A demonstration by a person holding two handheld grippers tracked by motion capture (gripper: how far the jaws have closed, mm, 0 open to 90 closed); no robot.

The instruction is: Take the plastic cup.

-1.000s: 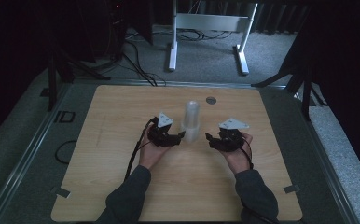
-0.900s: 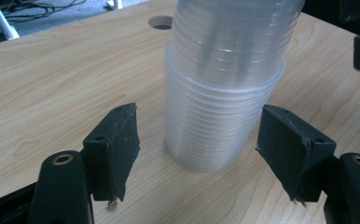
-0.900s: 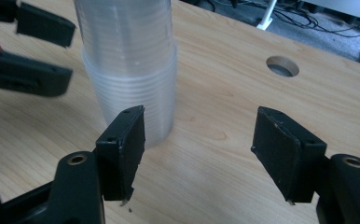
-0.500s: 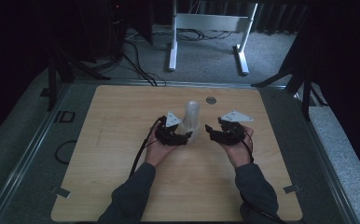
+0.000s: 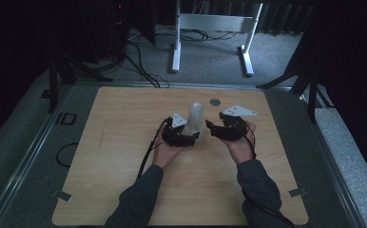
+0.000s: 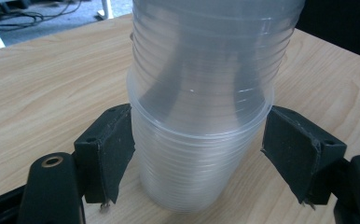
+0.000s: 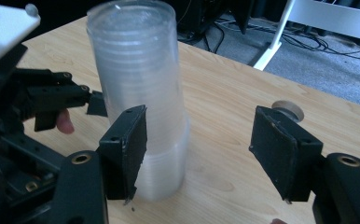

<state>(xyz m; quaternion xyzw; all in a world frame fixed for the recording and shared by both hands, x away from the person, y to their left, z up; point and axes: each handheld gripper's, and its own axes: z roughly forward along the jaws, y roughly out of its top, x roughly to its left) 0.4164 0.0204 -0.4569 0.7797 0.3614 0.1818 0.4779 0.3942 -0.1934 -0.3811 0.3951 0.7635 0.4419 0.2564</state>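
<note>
A tall stack of nested clear plastic cups point(image 5: 195, 119) stands upside down, rims at the bottom, near the middle of the light wooden table point(image 5: 124, 142), slightly toward its far edge. The stack comes in two sections: a wider lower group, and a narrower, taller group above it that leans a little out of line.

The left gripper point(image 5: 185, 137) sits at the base on the left side. In the left gripper view its jaws bracket the lower group; the left pad point(image 6: 115, 149) lies against or just beside the cup wall, while the right pad point(image 6: 287, 151) stands apart from it. The jaws have just been opening, with the stack between them but not clamped. The right gripper point(image 5: 213, 129) is just to the right of the stack. Its jaws, which have just opened a little, are parted with nothing between them; the stack stands beside its left pad point(image 7: 127, 149) in the right gripper view.

Risks, as judged from this position:
- With no firm hold on the base, a sideways push from either gripper could topple the stack, which is tall and narrow.
- The upper group looks loosely seated; pulling it off-axis could drag the lower cups along or scatter them.
- The thin, ribbed walls would likely buckle under a hard squeeze.

A small round grey disc point(image 5: 214, 101) lies on the table beyond the right gripper, clear of the work.
</note>
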